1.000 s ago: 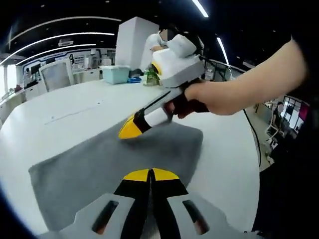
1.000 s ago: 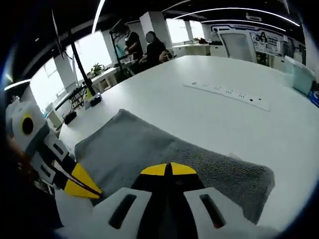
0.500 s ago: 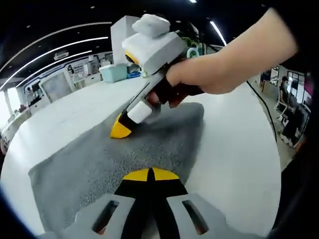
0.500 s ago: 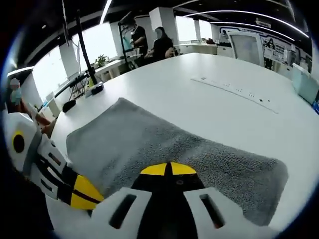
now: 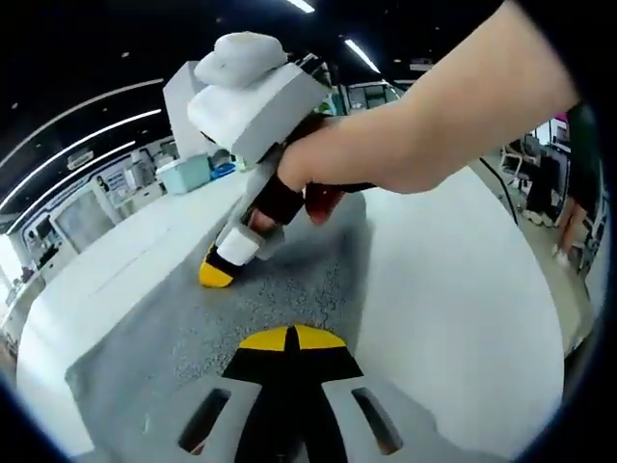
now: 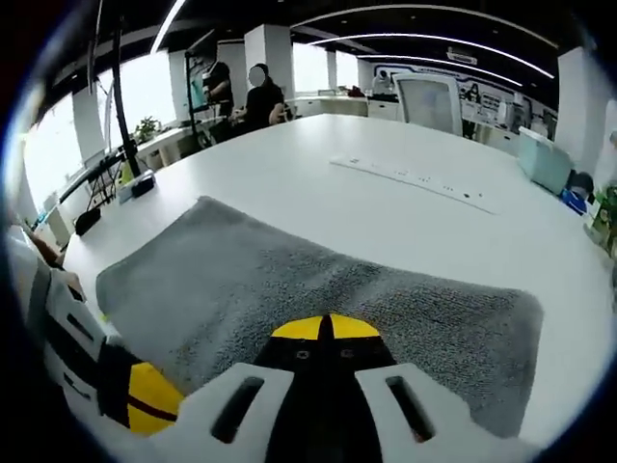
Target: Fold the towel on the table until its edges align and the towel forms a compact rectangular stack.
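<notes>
Both claws are clenched over the grey towel (image 6: 318, 289) on the white table (image 6: 318, 183): right claw (image 5: 216, 275), left claw (image 5: 294, 340); a teal bin (image 6: 546, 159) stands far right.

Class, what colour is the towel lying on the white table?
Grey; the terry towel shows best in the right gripper view.

large white smooth worktop (image 6: 289, 183), rounded at its edges. a grey terry towel (image 6: 289, 289) lies spread flat directly on it, near the close edge. beyond the towel, a long white strip with small dark marks (image 6: 415, 178) lies flat on the surface. a pale teal plastic box (image 5: 183, 174) stands at the far side.
</notes>
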The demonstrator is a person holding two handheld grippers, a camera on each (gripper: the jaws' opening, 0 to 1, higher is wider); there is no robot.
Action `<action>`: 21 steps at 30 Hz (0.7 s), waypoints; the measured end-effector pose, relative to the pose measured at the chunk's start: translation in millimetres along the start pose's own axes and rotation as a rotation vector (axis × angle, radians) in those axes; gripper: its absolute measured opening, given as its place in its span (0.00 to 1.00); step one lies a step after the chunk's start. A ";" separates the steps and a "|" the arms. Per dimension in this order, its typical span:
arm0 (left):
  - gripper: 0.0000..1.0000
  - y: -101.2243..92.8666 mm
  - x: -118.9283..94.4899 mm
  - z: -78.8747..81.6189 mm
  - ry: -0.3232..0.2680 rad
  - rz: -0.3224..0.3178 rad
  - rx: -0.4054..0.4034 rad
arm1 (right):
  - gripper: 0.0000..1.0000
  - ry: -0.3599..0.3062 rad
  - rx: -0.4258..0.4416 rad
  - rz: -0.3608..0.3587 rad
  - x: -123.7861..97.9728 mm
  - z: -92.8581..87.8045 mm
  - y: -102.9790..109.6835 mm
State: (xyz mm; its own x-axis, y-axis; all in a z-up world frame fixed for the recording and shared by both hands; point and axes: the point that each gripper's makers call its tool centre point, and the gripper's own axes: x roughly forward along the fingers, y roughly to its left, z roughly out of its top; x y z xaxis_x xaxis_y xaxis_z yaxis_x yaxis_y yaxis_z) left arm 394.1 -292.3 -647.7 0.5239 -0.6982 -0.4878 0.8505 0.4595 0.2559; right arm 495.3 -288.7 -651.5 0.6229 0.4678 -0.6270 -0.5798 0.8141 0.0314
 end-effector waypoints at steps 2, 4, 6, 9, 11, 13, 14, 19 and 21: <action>0.00 0.5 -2.1 -0.9 0.002 0.001 0.014 | 0.00 0.009 -0.011 -0.010 -0.2 -0.4 2.0; 0.00 1.5 -2.8 -1.2 0.007 0.000 0.010 | 0.00 0.011 -0.014 -0.013 -0.6 -0.7 1.6; 0.00 1.4 -3.7 -1.6 0.011 0.000 0.016 | 0.00 0.012 0.002 -0.013 -1.1 -1.3 0.8; 0.00 2.1 -5.7 -2.6 0.024 0.008 0.034 | 0.00 0.020 0.012 -0.016 -1.4 -1.7 1.2; 0.00 2.5 -6.9 -3.4 0.026 0.016 0.039 | 0.00 0.023 0.015 -0.023 -1.4 -1.9 2.1; 0.00 3.0 -8.2 -4.4 0.029 0.035 0.067 | 0.00 0.021 0.007 -0.031 -2.1 -2.8 3.1; 0.00 3.2 -8.7 -4.8 0.041 0.048 0.086 | 0.00 0.020 0.009 -0.033 -2.6 -2.9 2.6; 0.00 -1.3 -9.6 -5.3 0.144 0.087 0.342 | 0.00 0.055 -0.010 -0.032 -3.9 -4.2 5.2; 0.00 0.2 -11.2 -6.2 0.131 0.091 0.296 | 0.00 0.067 -0.010 -0.035 -4.1 -4.3 6.0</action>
State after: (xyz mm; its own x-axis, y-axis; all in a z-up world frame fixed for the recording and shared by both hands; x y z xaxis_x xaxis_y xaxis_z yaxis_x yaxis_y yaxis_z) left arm 388.1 -281.0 -647.3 0.6045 -0.5764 -0.5498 0.7868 0.3242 0.5252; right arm 487.0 -287.2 -652.1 0.6066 0.4152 -0.6780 -0.5641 0.8257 0.0010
